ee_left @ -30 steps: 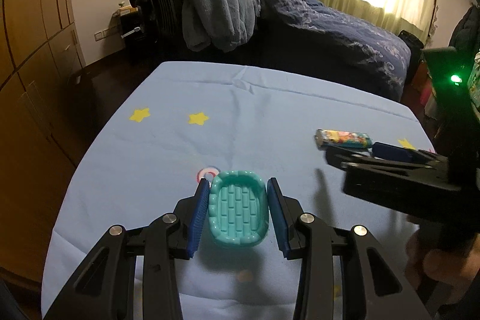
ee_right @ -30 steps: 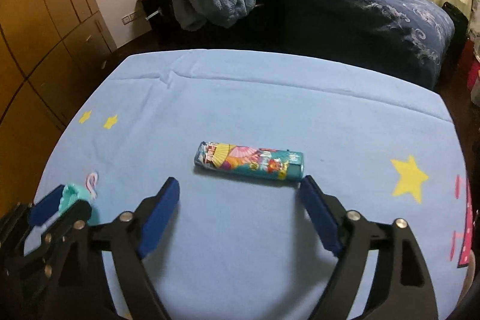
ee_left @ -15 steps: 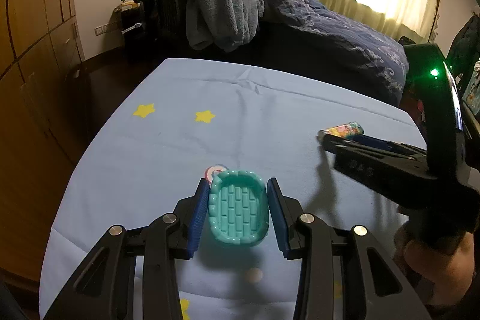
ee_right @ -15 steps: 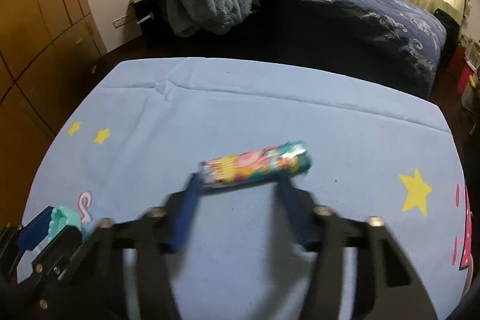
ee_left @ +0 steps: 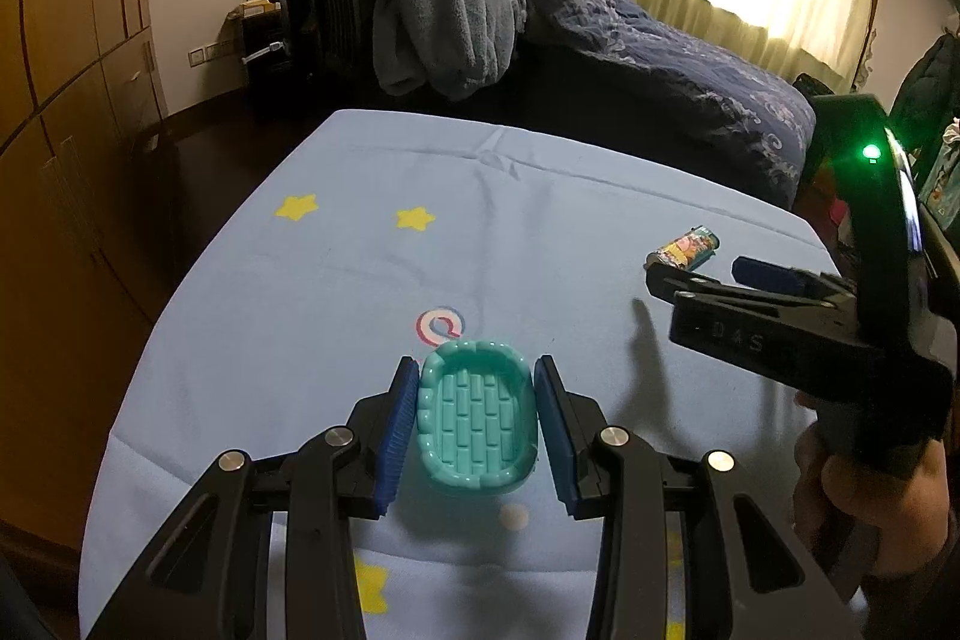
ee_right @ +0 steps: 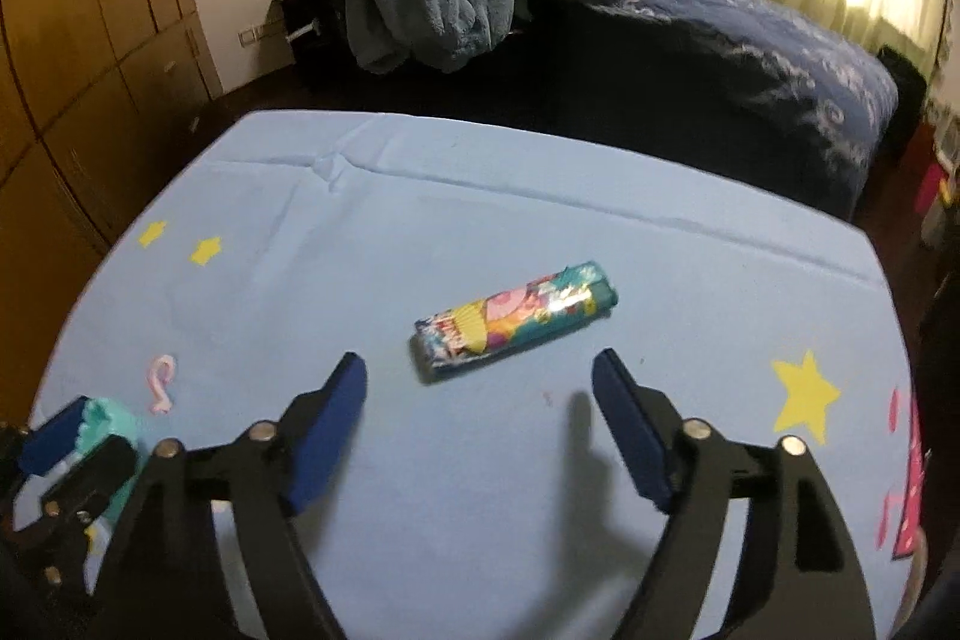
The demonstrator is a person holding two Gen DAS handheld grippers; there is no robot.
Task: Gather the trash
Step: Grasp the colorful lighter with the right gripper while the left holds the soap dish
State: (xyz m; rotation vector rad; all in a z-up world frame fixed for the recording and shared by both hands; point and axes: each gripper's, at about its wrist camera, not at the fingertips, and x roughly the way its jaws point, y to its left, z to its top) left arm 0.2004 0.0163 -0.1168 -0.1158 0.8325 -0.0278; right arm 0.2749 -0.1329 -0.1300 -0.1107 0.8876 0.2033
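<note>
Since before, candy wrapper lies turned; right gripper opening empty, left gripper pinching teal tray

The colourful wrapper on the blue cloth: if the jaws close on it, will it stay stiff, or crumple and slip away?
The wrapper looks like thin glossy foil, so it would probably crumple rather than stay stiff. Its shine suggests that it may slip between the pads. It looks flattened, so it is unlikely to roll, but it seems light and a push could slide it across the cloth.
</note>
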